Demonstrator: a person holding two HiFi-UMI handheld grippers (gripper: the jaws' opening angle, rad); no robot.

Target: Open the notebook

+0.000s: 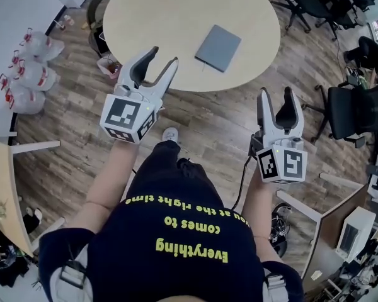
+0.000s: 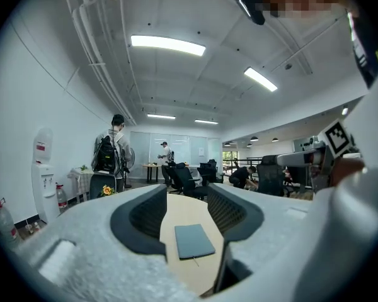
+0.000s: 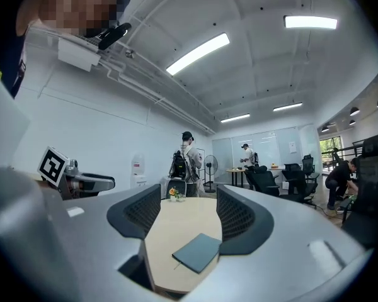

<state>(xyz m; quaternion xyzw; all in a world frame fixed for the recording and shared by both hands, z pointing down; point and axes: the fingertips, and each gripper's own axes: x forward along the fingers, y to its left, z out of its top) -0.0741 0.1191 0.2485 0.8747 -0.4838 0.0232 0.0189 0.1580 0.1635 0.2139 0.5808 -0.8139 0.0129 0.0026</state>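
A grey-blue notebook [image 1: 218,48] lies closed on the round beige table [image 1: 170,17], right of its middle. My left gripper [image 1: 164,56] hovers at the table's near edge, open, with nothing between its fingers; the notebook is ahead and to its right. My right gripper [image 1: 275,93] is open and empty over the floor, short of the table. In the left gripper view the notebook [image 2: 194,241] shows between the open left gripper [image 2: 184,209] fingers, well beyond them. The right gripper view frames the notebook [image 3: 197,251] the same way past the right gripper [image 3: 188,209].
Black office chairs [image 1: 353,109] stand at the right and behind the table [image 1: 309,5]. White plastic bags [image 1: 25,68] lie on the wooden floor at the left. A person with a backpack [image 2: 110,153] stands beyond the table, near a water dispenser [image 2: 44,168].
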